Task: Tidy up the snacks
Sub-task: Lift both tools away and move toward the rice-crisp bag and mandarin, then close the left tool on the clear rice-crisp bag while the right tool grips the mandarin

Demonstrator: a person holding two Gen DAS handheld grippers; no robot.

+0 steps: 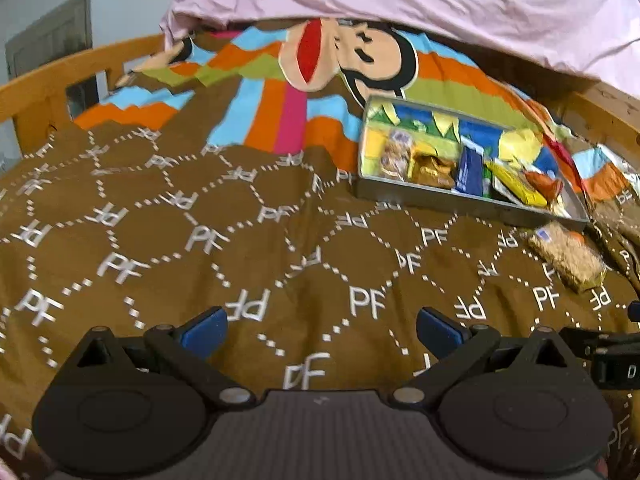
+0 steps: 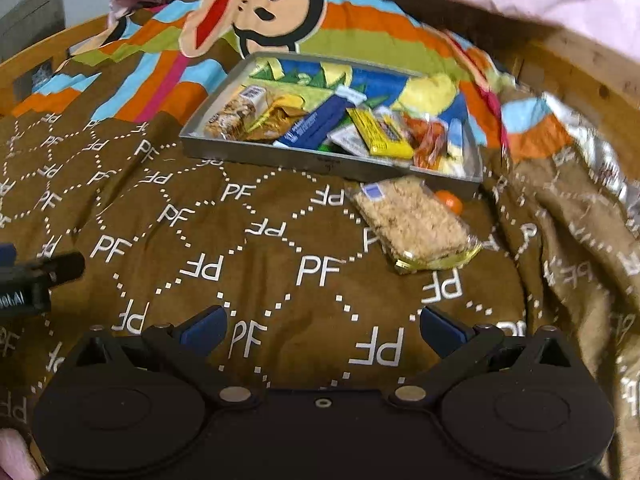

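- Left gripper (image 1: pixel 322 330): jaws spread wide, nothing between the blue pads (image 1: pixel 204 331); hovers over the brown bedspread (image 1: pixel 160 240), white "PF" letters repeated in a dotted hexagon grid.
- Left view: grey tray (image 1: pixel 472 204) up and to the right of this gripper, well apart; crispy rice bar (image 1: pixel 566 258) further right, just off the tray's near corner.
- Bedspread's far part: coloured stripes and a cartoon monkey face (image 1: pixel 360 56); pink sheet (image 1: pixel 440 4) bunched beyond it; wooden bed frame (image 1: pixel 48 80) at left.
- Right gripper (image 2: pixel 322 330): also wide apart, empty, blue pads (image 2: pixel 442 332) clear of the fabric.
- Right view: tray (image 2: pixel 320 162) straight ahead, holding mixed wrapped snacks — granola bar (image 2: pixel 230 114), gold wrapper (image 2: pixel 276 114), dark blue packet (image 2: pixel 310 126), yellow packet (image 2: pixel 380 132), orange-red wrapper (image 2: pixel 430 140). Print on them too blurred to read.
- Rice bar (image 2: pixel 414 222) ahead and to the right of the right gripper, on the bedspread, outside the tray, near its front wall; small blue label at one end, gold foil at the other; text unreadable.
- Small orange item (image 2: pixel 450 200) touching the bar's far side, by the tray corner.
- Silver foil bag (image 2: pixel 600 160) far right, crumpled.
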